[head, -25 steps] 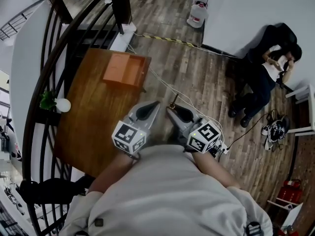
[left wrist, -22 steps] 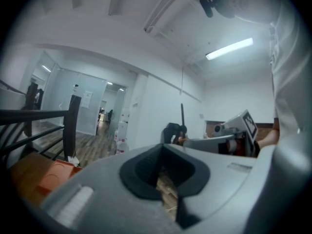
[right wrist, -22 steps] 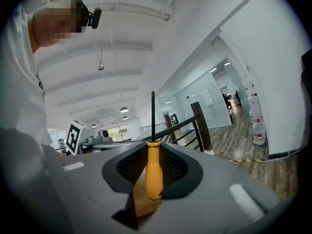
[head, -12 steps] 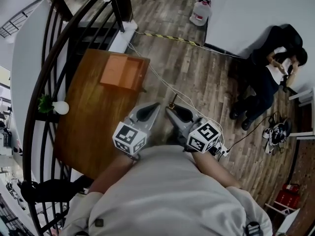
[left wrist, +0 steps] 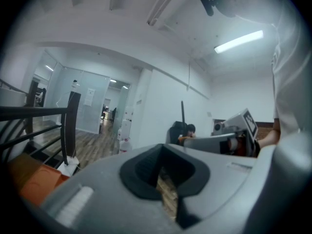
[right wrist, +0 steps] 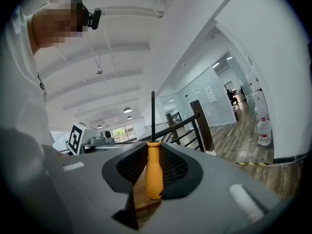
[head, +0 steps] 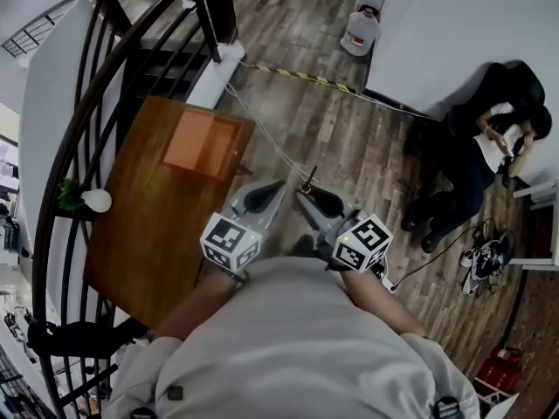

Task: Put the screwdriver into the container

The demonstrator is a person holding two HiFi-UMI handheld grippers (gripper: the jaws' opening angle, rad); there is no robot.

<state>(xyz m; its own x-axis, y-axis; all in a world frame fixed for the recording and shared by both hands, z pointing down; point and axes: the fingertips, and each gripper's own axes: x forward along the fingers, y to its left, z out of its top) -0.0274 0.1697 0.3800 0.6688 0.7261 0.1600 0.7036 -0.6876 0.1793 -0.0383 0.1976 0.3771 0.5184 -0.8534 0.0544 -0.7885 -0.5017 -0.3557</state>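
Note:
My right gripper is shut on the screwdriver, held close to the person's chest over the wooden floor. The screwdriver's orange handle sits between the black pads, and its dark shaft sticks straight out past the jaws. In the head view only the screwdriver's tip shows. My left gripper hangs beside it, shut with nothing in it. The orange container lies at the far end of the brown table, ahead and to the left of both grippers.
A black curved stair railing runs along the table's left side. A small plant and a white ball sit at the table's left edge. A cable crosses the floor. A person sits against the white wall at right, near a water jug.
The table and the orange container have drifted left and a little down in the head view. Both grippers keep the same pose, and the screwdriver stays in the right one.

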